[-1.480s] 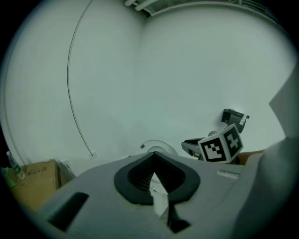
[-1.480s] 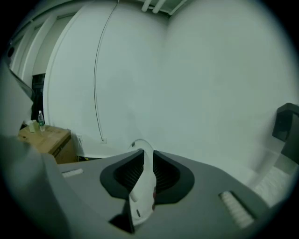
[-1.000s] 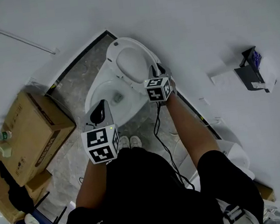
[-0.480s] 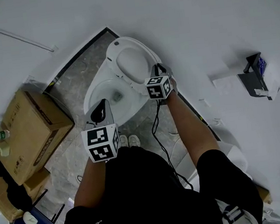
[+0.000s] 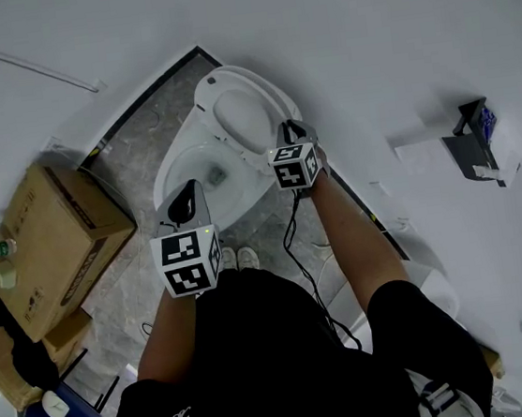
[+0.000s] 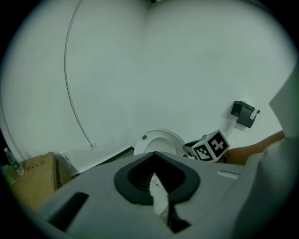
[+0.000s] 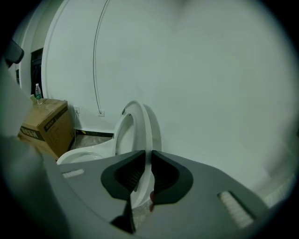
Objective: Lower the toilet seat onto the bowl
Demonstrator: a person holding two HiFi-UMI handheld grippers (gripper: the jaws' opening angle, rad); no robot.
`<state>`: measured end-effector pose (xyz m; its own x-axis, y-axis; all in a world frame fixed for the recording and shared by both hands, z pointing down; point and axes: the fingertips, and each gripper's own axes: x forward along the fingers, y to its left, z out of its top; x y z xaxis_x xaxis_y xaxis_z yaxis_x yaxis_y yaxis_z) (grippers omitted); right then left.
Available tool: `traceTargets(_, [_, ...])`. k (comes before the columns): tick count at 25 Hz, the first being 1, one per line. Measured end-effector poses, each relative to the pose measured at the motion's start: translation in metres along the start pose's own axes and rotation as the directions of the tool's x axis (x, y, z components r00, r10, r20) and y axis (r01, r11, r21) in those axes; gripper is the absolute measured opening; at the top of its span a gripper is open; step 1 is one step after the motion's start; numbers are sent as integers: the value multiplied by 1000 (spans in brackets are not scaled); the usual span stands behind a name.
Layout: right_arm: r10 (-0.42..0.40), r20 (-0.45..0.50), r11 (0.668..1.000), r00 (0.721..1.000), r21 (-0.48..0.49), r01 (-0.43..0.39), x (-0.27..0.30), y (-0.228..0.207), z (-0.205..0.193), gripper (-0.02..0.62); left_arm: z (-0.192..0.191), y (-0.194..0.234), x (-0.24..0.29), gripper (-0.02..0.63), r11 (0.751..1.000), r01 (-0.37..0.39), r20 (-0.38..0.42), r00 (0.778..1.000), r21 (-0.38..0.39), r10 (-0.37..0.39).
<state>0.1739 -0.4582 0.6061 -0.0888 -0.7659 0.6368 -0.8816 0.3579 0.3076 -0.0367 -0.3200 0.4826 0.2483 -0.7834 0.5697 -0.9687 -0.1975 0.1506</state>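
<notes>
The white toilet seat (image 5: 248,117) stands upright against the wall, above the open bowl (image 5: 173,166). My right gripper (image 5: 291,133) is at the seat's right rim. In the right gripper view the seat's edge (image 7: 135,126) runs between the jaws, which have just been closing, and the right gripper (image 7: 148,156) has its pads pressed on it. My left gripper (image 5: 185,201) hovers over the bowl's near rim, apart from the toilet. In its own view the left gripper (image 6: 155,155) is shut with nothing held, and the seat (image 6: 159,141) shows beyond it.
A cardboard box (image 5: 57,239) sits on the floor left of the toilet, with a bottle (image 5: 3,272) and more clutter beside it. A black holder (image 5: 472,134) hangs on the wall at right. A thin cable (image 5: 17,63) runs along the wall. The person's shoes (image 5: 234,259) stand before the bowl.
The head view has shifted slightly. Both grippers keep their places, the right one at the seat's rim.
</notes>
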Motion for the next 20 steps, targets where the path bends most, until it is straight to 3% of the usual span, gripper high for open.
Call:
traceTargets(11, [124, 35, 991, 992, -49, -122, -30, 51, -2, 57, -13, 6, -19, 8, 999, -47, 8, 999, -26, 47])
traceTargets(20, [260, 27, 960, 965, -115, -255, -54, 113, -14, 58, -41, 22, -49, 8, 991, -110, -4, 994, -77, 110])
